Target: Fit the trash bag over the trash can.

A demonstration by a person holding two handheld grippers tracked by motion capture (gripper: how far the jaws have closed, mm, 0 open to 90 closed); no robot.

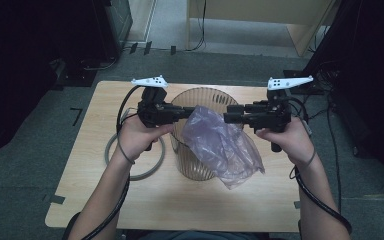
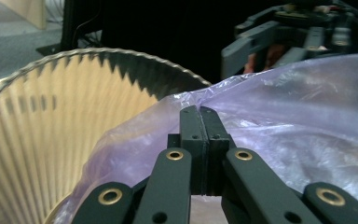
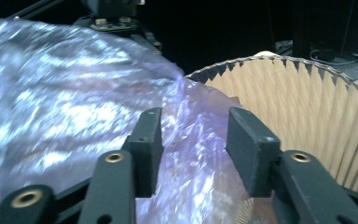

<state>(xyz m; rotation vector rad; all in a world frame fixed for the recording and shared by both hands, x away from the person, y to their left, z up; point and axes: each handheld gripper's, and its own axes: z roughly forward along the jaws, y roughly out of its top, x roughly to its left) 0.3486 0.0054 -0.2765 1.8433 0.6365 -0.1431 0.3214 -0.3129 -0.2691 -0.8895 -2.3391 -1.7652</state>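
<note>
The thin, crinkled, translucent purple plastic bag (image 1: 222, 145) hung over the near rim of the bin, pinched at its upper edge between the closed fingers (image 2: 192, 135) of the left gripper (image 1: 190, 113), while the right gripper (image 1: 228, 116) had its fingers (image 3: 251, 149) spread apart, the film lying in the gap without being pressed. The bin (image 1: 205, 95) was a round, clear, ribbed plastic basket standing on the pale wooden bench (image 1: 80, 175); whether anything lay inside it I could not tell.
</note>
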